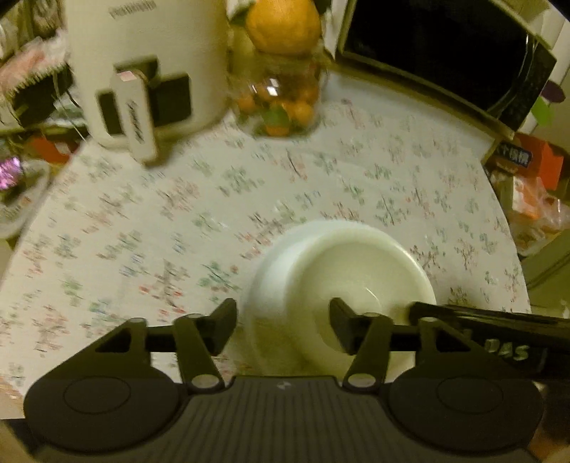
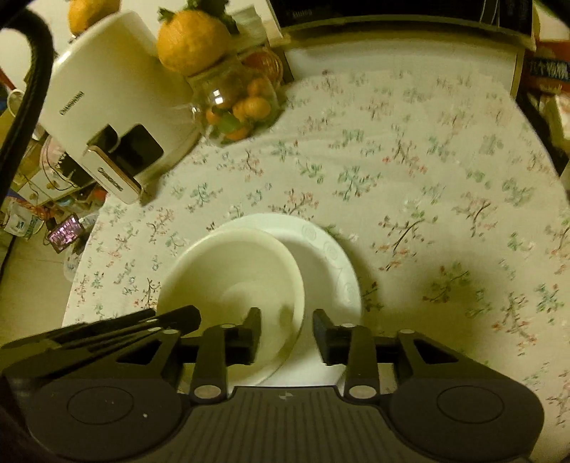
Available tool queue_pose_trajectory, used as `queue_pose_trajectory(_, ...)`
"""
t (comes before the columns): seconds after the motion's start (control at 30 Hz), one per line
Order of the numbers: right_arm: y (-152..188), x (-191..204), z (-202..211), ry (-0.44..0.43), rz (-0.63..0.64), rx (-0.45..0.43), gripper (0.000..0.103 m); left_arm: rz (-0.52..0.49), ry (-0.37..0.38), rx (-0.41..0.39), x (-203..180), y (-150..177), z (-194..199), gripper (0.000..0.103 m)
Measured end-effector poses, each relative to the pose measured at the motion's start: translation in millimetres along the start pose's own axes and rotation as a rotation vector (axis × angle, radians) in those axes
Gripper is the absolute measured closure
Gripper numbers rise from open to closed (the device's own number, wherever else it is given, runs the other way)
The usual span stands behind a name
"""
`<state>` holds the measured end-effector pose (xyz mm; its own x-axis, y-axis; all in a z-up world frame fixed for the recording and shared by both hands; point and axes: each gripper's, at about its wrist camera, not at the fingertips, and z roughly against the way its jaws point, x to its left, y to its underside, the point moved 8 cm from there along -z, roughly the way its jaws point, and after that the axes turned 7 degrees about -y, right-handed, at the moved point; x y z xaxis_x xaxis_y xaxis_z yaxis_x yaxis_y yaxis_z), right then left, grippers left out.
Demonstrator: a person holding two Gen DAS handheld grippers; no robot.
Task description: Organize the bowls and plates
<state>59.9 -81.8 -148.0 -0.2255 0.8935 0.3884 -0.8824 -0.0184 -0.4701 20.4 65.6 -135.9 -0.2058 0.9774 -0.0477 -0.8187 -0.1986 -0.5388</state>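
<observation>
white bowl point(image 2: 231, 285) sits on top of a white plate point(image 2: 331, 263) with a faint swirl pattern on its rim, both on the flowered tablecloth point(image 2: 427, 178), near the front edge of the table. bowl is off-centre on the plate, shifted toward the left side in the right wrist view, so the plate's right part shows bare. right gripper point(image 2: 286, 331) has its jaws apart, straddling the bowl's near right rim, one finger inside the bowl, the other outside over the plate; cannot tell if either pad touches the rim, nothing clamped. left gripper point(image 1: 283, 327) also spread wide, jaws on either side of the bowl's point(image 1: 342, 285) left wall, right finger over the bowl's inside, left finger outside over the cloth; not gripping it. in the left wrist view the other gripper's black finger pokes in from the right, against the bowl rim. plate mostly hidden under the bowl in that view. at the back of the table: a white appliance point(image 1: 142, 71) with a black handle panel, a glass jar point(image 1: 278, 103) of small oranges with a big orange fruit point(image 1: 285, 25) on top, and a dark microwave point(image 1: 445, 53) at the far right. left view is motion-blurred.
</observation>
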Motion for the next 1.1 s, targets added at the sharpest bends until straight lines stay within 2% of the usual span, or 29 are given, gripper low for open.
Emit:
queue_pose_trajectory(0.07, 0, 0, 17, 0.003, 0.024, -0.045, 0.065, 0.002, -0.022, -0.046, 8, 2, 19, 0.038)
queue_pose_trajectory(0.13, 2, 2, 36, 0.008, 0.039, -0.094, 0.058, 0.007, -0.033, -0.092, 15, 5, 41, 0.028)
queue_pose_trajectory(0.27, 17, 9, 78, -0.006, 0.011, -0.186, 0.045, -0.01, -0.039, -0.171, 21, 19, 85, 0.021)
queue_pose_trajectory(0.47, 49, 38, 122, -0.033, 0.048, -0.218, 0.021, -0.031, -0.06, -0.246, 26, 37, 132, 0.006)
queue_pose_trajectory(0.63, 69, 50, 154, 0.021, 0.087, -0.259, 0.005, -0.013, -0.054, -0.28, 32, 47, 157, 0.0)
queue_pose_trajectory(0.93, 87, 59, 182, 0.038, 0.077, -0.287, 0.002, 0.023, -0.044, -0.292, 37, 52, 180, 0.0)
queue_pose_trajectory(1.1, 93, 68, 191, 0.048, 0.112, -0.299, 0.002, 0.036, -0.05, -0.308, 40, 53, 188, 0.0)
